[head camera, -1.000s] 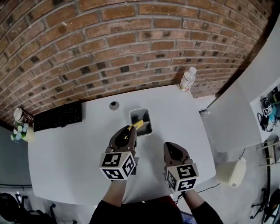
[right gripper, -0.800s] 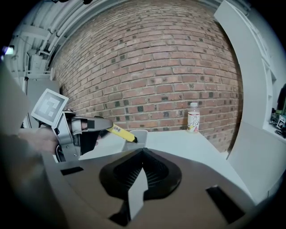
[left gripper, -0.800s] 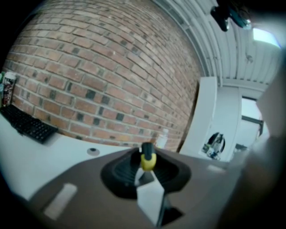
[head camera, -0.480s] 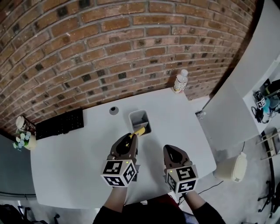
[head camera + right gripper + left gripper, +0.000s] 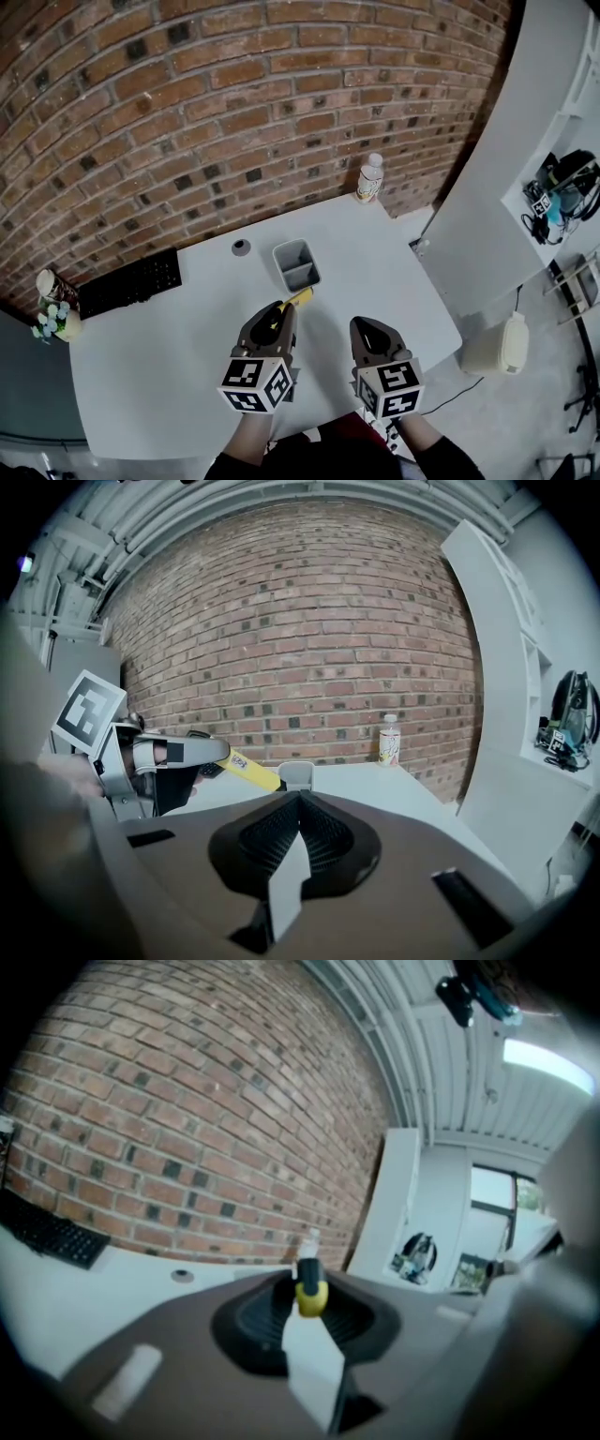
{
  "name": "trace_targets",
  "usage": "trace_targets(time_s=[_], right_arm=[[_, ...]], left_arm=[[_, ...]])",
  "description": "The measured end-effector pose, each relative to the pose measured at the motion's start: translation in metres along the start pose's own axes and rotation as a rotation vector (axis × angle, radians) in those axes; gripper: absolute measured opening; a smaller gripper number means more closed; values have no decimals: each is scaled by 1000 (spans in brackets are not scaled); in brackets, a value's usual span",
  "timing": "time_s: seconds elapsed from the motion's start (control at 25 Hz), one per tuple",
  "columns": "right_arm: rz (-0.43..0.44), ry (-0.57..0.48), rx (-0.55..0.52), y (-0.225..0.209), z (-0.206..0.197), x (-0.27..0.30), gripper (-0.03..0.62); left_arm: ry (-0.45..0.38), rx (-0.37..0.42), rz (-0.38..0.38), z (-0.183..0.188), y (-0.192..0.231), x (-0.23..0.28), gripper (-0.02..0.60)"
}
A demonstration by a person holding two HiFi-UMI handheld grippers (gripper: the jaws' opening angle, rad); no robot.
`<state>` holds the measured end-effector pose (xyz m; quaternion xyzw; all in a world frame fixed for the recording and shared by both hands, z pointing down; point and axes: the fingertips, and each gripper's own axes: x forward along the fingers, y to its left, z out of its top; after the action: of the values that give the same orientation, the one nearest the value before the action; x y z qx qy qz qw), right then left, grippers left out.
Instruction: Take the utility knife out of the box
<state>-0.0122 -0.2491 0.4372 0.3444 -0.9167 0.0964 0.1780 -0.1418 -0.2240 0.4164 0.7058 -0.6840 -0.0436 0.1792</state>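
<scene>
The left tool (image 5: 278, 314) grips the yellow utility knife (image 5: 299, 298) clear of the grey box (image 5: 284, 251), on its near side above the surface (image 5: 150, 366), so removal looks done, while the right tool (image 5: 372, 328) is pressed together, empty.

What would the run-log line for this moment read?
left gripper: shut on utility knife | utility knife: out of box, held above table | right gripper: shut, empty

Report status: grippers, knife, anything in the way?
Left gripper shut on utility knife. Right gripper shut, empty. Knife out of box. Nothing in the way.
</scene>
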Motion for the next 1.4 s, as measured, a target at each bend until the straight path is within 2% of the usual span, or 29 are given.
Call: trace_targets(time_s=[0.44,0.88,1.4], right_arm=[[-87,-49,13,13,-1,-41,8],[-157,-83,24,28,-10,-83,8],[-254,-95,56,34,-32,-134,8]], left_arm=[[18,65,-92,-6,-24,-37,74],[10,124,-150,-8,-43,-74,74],[24,144,-206,-23,-57,-107,74]])
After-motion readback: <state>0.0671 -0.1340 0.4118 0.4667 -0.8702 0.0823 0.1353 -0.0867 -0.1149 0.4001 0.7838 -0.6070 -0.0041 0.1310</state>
